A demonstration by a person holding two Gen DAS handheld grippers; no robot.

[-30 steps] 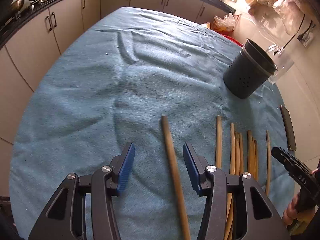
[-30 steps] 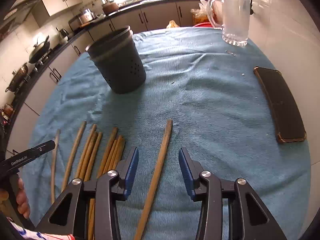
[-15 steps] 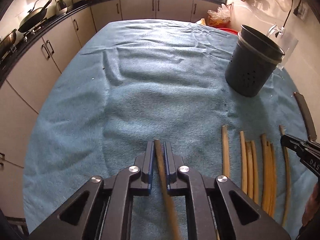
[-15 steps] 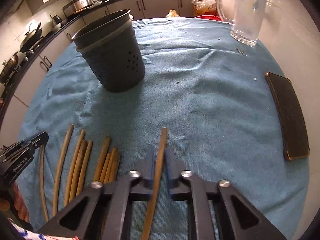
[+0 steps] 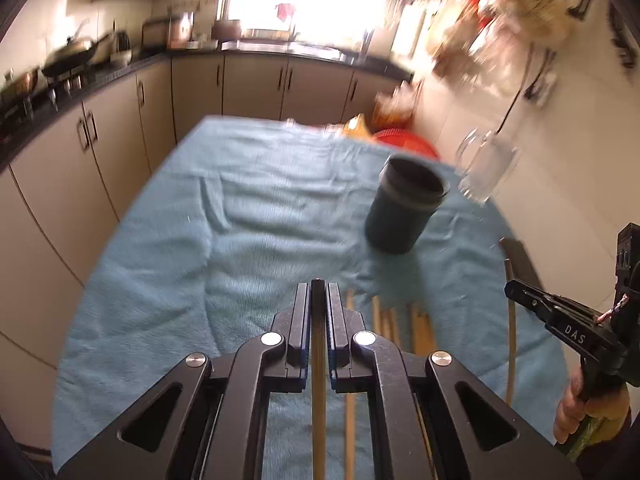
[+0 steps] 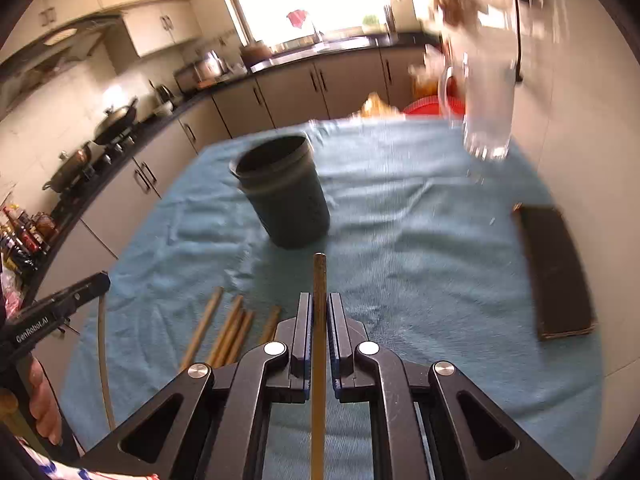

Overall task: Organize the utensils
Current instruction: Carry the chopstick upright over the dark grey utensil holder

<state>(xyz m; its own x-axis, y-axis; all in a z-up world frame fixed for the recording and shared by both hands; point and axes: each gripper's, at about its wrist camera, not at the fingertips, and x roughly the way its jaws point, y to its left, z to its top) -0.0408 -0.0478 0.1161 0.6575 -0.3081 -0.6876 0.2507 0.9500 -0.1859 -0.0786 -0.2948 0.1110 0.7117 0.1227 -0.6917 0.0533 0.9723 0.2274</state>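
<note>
My left gripper [image 5: 318, 300] is shut on a wooden chopstick [image 5: 318, 380] and holds it above the blue cloth. My right gripper [image 6: 319, 312] is shut on another wooden chopstick [image 6: 319, 280], also lifted off the cloth. A dark perforated utensil holder [image 5: 406, 204] stands upright ahead and to the right of the left gripper; in the right wrist view the holder [image 6: 282, 190] stands ahead, slightly left. Several loose chopsticks [image 5: 386, 320] lie on the cloth between the two grippers, also in the right wrist view [image 6: 230, 330].
A blue cloth [image 5: 256, 216] covers the table. A glass mug [image 6: 486, 116] stands at the far right by the wall. A dark flat case [image 6: 554, 264] lies at the right edge. Kitchen cabinets [image 5: 100, 148] run along the left and back.
Both grippers closed on their chopsticks half a second ago and have since lifted and tilted up, raising the chopsticks off the cloth. The views are blurred by motion.
</note>
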